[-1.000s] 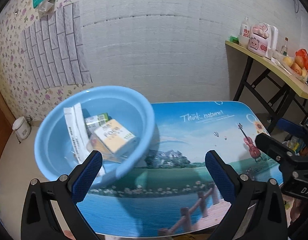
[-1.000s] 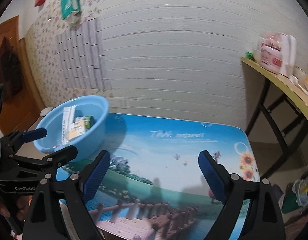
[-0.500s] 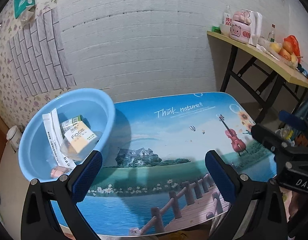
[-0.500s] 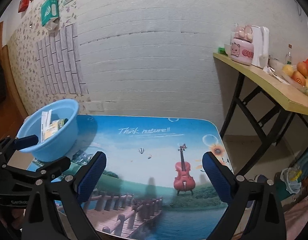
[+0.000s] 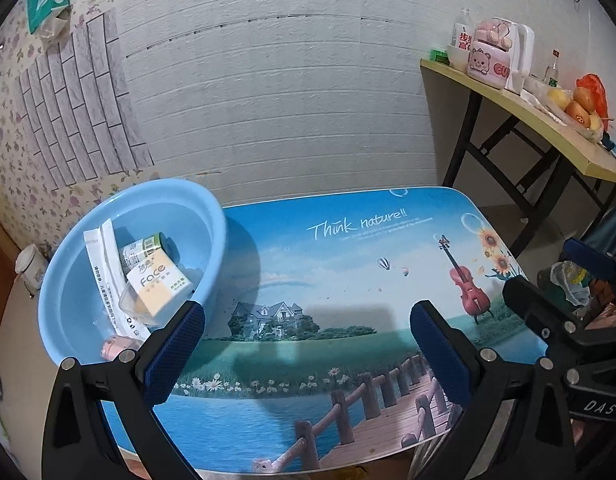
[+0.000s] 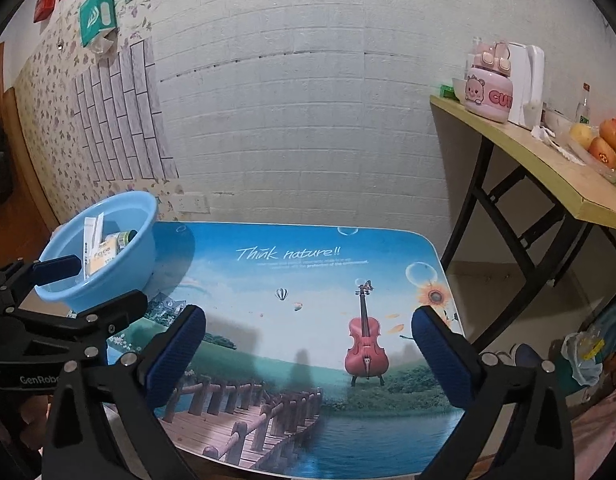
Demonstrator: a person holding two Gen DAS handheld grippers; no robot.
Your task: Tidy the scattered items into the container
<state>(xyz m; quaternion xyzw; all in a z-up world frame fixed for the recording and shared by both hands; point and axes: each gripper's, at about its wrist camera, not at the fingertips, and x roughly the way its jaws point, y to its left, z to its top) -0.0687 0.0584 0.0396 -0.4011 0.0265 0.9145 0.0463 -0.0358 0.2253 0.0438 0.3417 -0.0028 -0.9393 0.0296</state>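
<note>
Blue basin (image 5: 67, 280) sits at the table's left far corner, partly over the edge. It holds a long white packet (image 5: 101, 264), a green-labelled can (image 5: 141, 246), a "face" tissue pack (image 5: 159, 284), a clear wrapper and a small pink thing (image 5: 115, 348) near the front wall. Every loose item visible is inside the basin, so the task looks finished or nearly so.

Left gripper (image 5: 308, 344) hovers over the table's front left, jaws spread wide, nothing between them. One blue pad (image 5: 175, 348) sits just in front of the basin's near rim. Best move is probably to hold clear and scan for strays, and not nudge the basin, which could tip off that corner.

Printed table (image 6: 308, 272) top shows only artwork, with no loose object on it in either view.

Right gripper (image 6: 308, 356) is over the front right of the table, jaws opening, nothing between them. From its camera the left gripper (image 6: 47, 292) shows at the left edge, near the basin (image 6: 119, 280).

Far right: a wooden side table (image 6: 548, 168) with a pink bear appliance (image 6: 490, 92), a bottle and fruit (image 6: 600, 140), well apart and not in the way. A bag of litter (image 6: 584, 356) lies on the floor beyond the table's right edge.
</note>
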